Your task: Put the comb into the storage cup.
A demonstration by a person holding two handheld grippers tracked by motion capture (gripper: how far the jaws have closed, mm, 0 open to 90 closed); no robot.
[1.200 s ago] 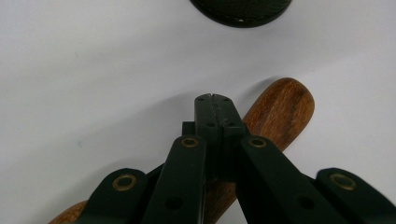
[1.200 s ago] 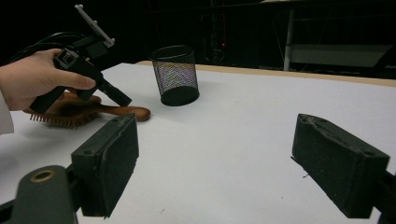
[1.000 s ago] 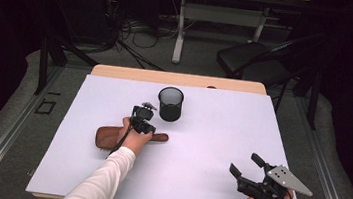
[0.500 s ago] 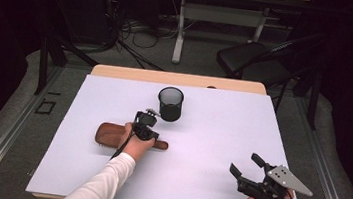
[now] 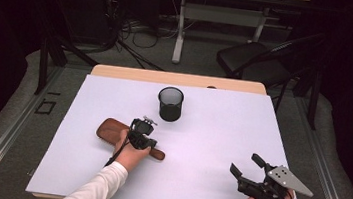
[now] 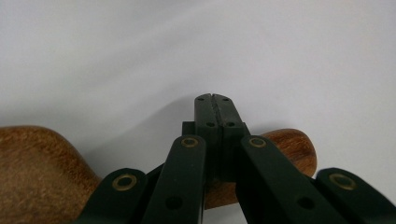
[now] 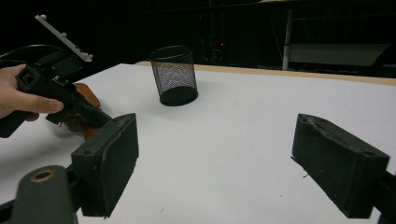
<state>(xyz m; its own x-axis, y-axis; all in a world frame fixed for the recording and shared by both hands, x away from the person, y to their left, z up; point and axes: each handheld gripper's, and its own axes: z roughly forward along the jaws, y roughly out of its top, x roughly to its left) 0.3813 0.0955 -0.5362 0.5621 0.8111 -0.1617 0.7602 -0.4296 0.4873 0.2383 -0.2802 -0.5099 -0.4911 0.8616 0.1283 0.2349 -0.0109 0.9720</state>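
So far my left gripper, jaws pressed together and pinching nothing, rests over the wooden brush lying flat near the mesh cup, so grasping and lifting are left, while my right gripper hovers spread, well apart.

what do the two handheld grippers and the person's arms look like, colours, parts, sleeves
Both are black. The left gripper trails a black cable, with brass-coloured rivets on its linkage arms in its own view. The right gripper carries a grey three-cornered plate with small holes and has thick, blocky jaws. The left arm wears a white sleeve.
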